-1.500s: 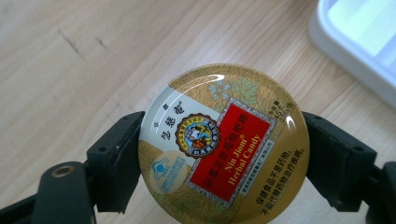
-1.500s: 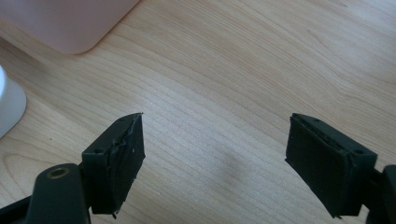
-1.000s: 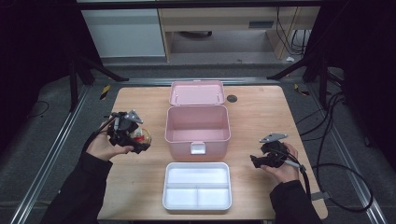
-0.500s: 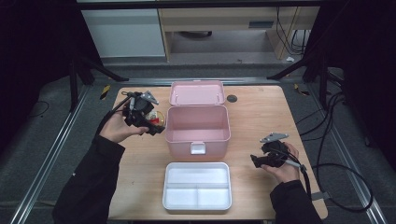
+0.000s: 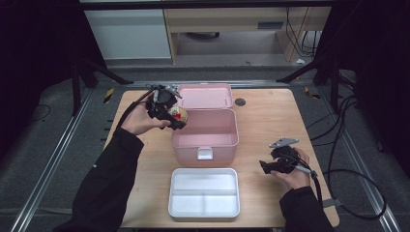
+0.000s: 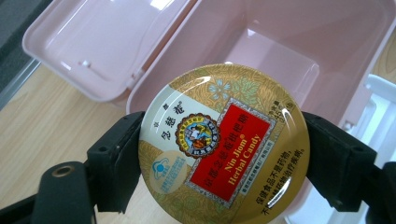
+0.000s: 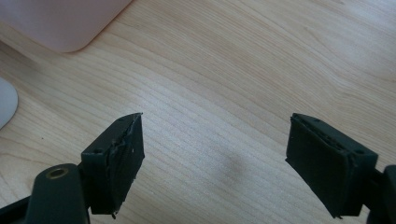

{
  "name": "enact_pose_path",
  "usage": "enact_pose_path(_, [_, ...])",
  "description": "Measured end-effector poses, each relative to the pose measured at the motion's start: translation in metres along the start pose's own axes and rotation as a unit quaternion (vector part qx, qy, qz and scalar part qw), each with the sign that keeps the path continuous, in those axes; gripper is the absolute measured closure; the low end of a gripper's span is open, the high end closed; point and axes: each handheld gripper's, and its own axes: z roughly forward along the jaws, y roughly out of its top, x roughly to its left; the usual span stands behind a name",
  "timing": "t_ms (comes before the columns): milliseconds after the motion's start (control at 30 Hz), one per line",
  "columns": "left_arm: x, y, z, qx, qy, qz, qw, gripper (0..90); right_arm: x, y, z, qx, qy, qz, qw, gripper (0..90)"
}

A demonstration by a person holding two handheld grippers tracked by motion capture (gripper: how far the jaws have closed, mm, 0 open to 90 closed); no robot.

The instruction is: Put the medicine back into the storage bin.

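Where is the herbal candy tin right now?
The herbal candy tin sits clamped in the left gripper, at the high view's left, over the near-left rim of the open pink box.

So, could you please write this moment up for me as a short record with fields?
held item: round herbal candy tin, gold with a red label
left tongs: shut on the tin's rim, at the left edge of the pink box
pink box: open, nothing inside, lid folded back flat
white tray: three compartments, nothing in them, near the table's front edge
right tongs: open, over bare wooden table
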Motion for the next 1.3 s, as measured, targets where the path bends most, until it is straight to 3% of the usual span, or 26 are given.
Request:
enact_pose_path(533, [-0.01, 0.05, 0.038, -0.003, -0.024, 0.038, 0.999, 20.2, -0.002, -0.002, 0.001, 0.001, 0.003, 0.002, 1.0, 19.5])
enact_pose_path(1000, [-0.022, 0.078, 0.07, -0.01, -0.042, 0.053, 0.9977, 20.2, -0.001, -0.002, 0.002, -0.001, 0.005, 0.001, 1.0, 19.4])
enact_pose_path(1300, [-0.031, 0.087, 0.101, 0.007, -0.047, 0.072, 0.9963, 20.1, -0.001, -0.002, 0.002, -0.002, 0.006, 0.001, 1.0, 19.3])
